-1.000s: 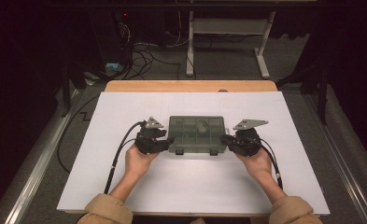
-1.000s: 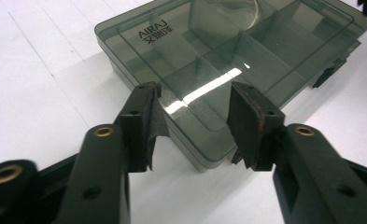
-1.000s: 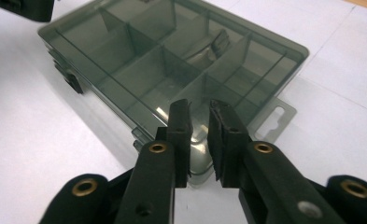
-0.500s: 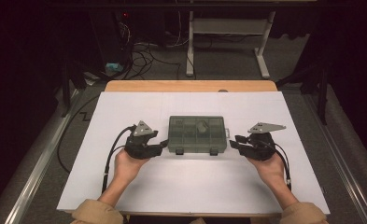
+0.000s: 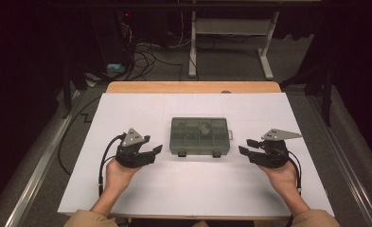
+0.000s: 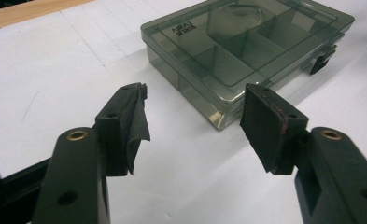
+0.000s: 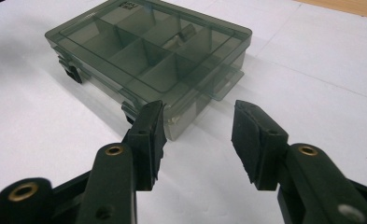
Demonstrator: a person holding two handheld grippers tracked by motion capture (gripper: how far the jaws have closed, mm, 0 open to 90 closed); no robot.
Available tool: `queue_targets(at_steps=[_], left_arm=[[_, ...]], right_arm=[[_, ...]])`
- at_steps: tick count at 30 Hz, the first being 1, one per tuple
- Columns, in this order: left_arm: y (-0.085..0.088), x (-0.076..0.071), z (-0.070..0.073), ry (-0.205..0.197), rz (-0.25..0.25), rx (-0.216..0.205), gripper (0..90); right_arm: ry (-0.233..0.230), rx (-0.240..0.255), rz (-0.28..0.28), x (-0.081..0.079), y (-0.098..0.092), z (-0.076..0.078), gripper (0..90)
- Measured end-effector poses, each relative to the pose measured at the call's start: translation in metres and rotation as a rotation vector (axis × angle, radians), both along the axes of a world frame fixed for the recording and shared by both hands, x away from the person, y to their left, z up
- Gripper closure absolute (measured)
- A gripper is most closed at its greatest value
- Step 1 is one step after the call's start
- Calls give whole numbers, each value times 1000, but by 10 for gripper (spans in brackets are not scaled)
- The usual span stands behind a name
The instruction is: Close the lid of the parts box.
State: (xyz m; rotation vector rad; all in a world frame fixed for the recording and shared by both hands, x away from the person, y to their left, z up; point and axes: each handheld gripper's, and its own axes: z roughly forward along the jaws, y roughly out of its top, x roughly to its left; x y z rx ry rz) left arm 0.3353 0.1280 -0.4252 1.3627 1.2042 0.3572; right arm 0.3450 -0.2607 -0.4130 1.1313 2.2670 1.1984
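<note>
A smoky translucent compartment box (image 5: 200, 136) lies lid-down-shut on the white sheet, two latches on its near side and a small piece (image 5: 204, 128) in a back compartment. My left gripper (image 5: 154, 151) rests to its left, tips pointing at the box, a short gap away. On the other side my right gripper (image 5: 245, 146) mirrors it, also apart. Both pairs of jaws have just been opening, with nothing between them. The left gripper view has the open left gripper (image 6: 195, 98) before a box corner (image 6: 246, 42); the right gripper view has the open right gripper (image 7: 200, 109) short of the box (image 7: 148, 51).
A white sheet (image 5: 193, 189) covers the table, with a strip of bare wood (image 5: 193, 87) at the far edge. The left gripper's cable (image 5: 103, 161) loops off the left hand. Behind the table are floor cables (image 5: 146, 52) and a white desk frame (image 5: 231, 42).
Both hands have drawn outward from the box's ends, the left one leftward and the right one rightward, and their jaws stand wider. The box has stayed in place.
</note>
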Motion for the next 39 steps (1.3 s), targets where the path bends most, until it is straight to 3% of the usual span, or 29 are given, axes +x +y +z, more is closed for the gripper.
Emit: queue_targets(at_steps=[19,28,39], left_arm=[[17,-15,-1,-8,24,-18,401],[25,-23,-4,-30,39,-4,389],[38,-30,-7,-41,68,-31,382]], right_arm=[[-43,29,-19,-15,-15,-5,490],[-50,34,-31,-21,-23,-8,474],[-65,48,-51,-30,-34,-11,448]])
